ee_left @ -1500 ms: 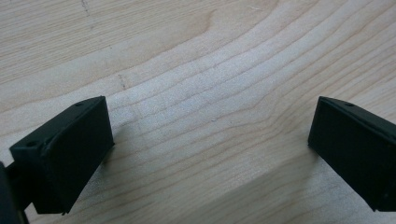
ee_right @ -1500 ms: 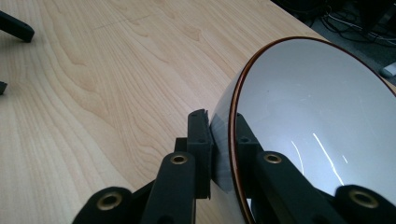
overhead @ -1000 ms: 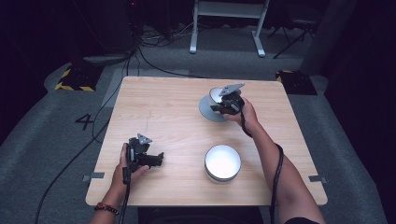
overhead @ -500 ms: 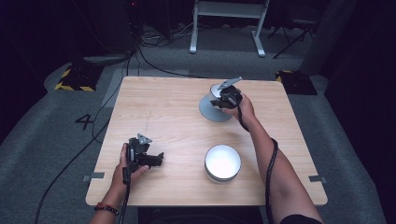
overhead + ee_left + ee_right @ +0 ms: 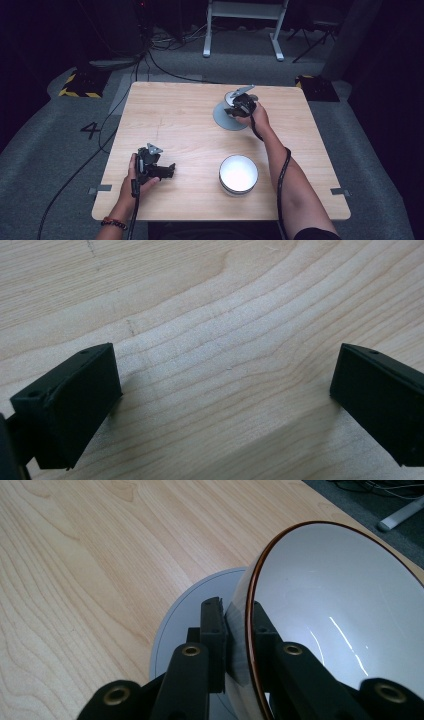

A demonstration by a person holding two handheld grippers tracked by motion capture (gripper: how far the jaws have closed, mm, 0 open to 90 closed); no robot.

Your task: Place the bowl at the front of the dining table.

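While your right gripper (image 5: 239, 645) clamps the tilted bowl (image 5: 340, 610) by its rim above the grey plate (image 5: 192, 610), a careless descent could chip it.

A square surface (image 5: 190, 125) of pale wood with visible grain carries few things. Toward its far right lies a flat grey plate (image 5: 226, 119). At the near right, well apart from the plate, stands a white bowl (image 5: 238, 173) with a dark rim, upright. At the near left, a gripper (image 5: 167, 171) rests low on the bare wood.
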